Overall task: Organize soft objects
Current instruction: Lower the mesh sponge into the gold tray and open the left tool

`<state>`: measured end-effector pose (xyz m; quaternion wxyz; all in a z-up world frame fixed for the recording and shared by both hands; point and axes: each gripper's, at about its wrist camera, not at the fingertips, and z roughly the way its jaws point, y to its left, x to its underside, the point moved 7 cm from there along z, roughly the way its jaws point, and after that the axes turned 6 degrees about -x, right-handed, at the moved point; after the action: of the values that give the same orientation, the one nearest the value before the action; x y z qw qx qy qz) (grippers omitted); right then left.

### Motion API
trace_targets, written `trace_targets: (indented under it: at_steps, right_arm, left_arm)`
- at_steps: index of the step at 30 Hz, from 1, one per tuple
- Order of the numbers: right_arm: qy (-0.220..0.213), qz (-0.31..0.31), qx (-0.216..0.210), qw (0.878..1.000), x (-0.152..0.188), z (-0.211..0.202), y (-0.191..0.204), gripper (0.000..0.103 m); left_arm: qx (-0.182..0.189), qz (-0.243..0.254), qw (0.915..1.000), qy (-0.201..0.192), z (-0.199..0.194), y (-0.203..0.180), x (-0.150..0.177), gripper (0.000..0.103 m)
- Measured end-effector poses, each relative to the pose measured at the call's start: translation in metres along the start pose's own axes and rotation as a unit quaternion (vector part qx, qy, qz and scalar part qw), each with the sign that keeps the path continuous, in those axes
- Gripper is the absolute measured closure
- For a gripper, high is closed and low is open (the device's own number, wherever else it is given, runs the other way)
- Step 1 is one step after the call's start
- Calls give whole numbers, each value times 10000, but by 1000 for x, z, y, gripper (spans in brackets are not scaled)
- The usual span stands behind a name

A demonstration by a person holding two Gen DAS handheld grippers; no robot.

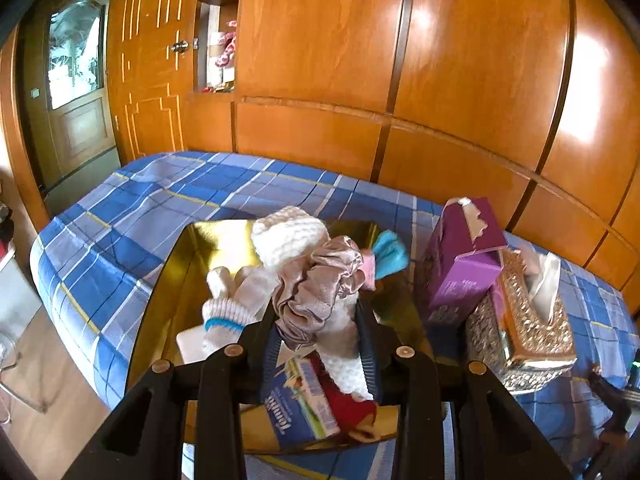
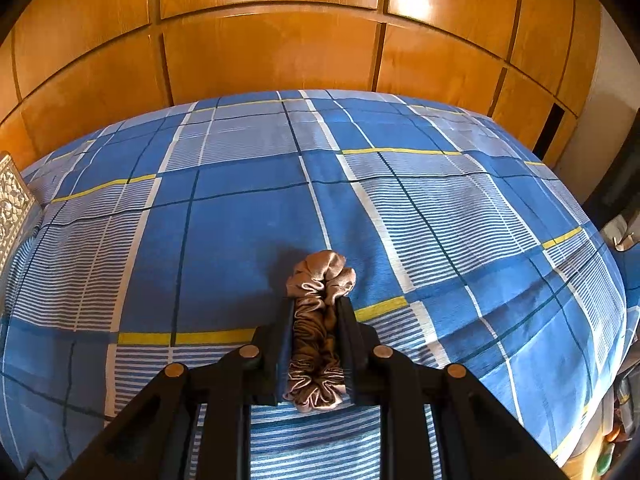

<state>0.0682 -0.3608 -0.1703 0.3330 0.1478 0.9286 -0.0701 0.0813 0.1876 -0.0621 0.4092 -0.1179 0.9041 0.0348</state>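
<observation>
Bed [image 2: 248, 220] in blue plaid, gold tray [image 1: 176, 272] on it right ahead of the left gripper [image 1: 320, 320]. Left is clamped on a beige satin scrunchie [image 1: 316, 292] above the tray's pile of socks and knit; drop looks close. Right gripper [image 2: 318, 312] is clenched on a brown scrunchie [image 2: 320, 280], long axis along the fingers, over bare bedspread, tray off to its left.
</observation>
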Motion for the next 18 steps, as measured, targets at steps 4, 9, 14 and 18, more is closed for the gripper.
trace_targets:
  at_steps: [4, 9, 14, 18]
  right_arm:
    - [-50, 8, -9, 10000, 0, 0, 0, 83]
    - [-92, 25, -2, 10000, 1, -2, 0, 83]
    - [-128, 49, -10, 9999, 1, -3, 1, 83]
    - [-142, 67, -23, 9999, 1, -3, 1, 83]
  left_arm:
    - [-136, 3, 9997, 185, 6, 12, 17, 67]
    - [-351, -76, 9984, 445, 13, 33, 42, 67]
    - [-448, -234, 9969, 607, 15, 49, 56, 67]
    - [-248, -515, 9953, 783, 19, 54, 61, 67]
